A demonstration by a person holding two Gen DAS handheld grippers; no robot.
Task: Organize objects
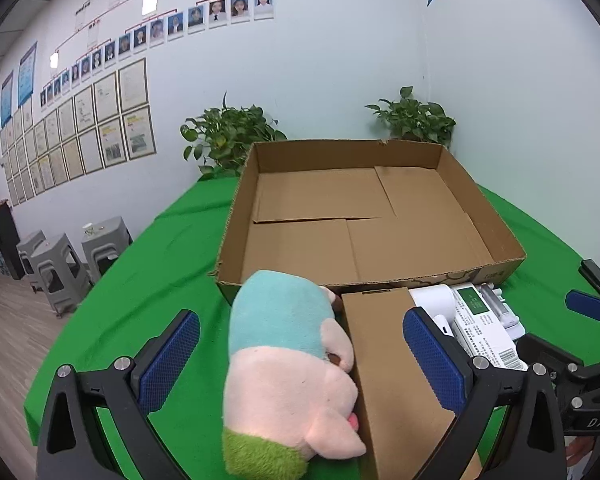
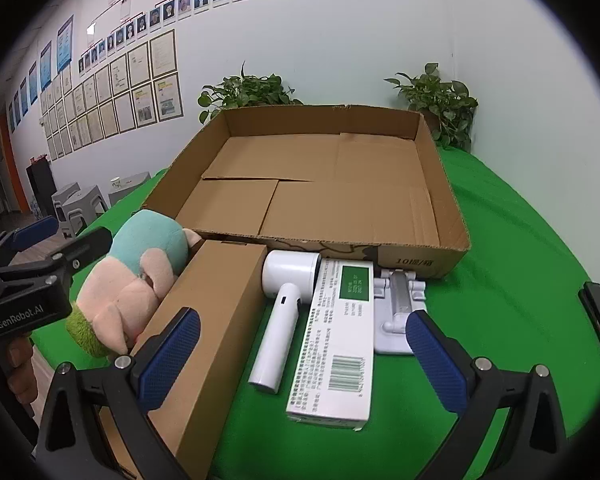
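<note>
Left wrist view: our left gripper point(image 1: 300, 364) stands wide, empty, with the plush pig point(image 1: 288, 364) lying between its fingers, long axis along them. Our right gripper point(image 2: 304, 356), also wide and empty, brackets the white box point(image 2: 334, 344). Empty cardboard tray point(image 1: 484, 216) lies beyond.

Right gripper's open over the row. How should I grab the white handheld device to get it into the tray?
Grip the handle across its narrow width, coming down from above. It lies flat on the cloth, slim and straight, with bare green either side near its free end. The round head looks too fat and sits tight between the brown box and carton.
</note>
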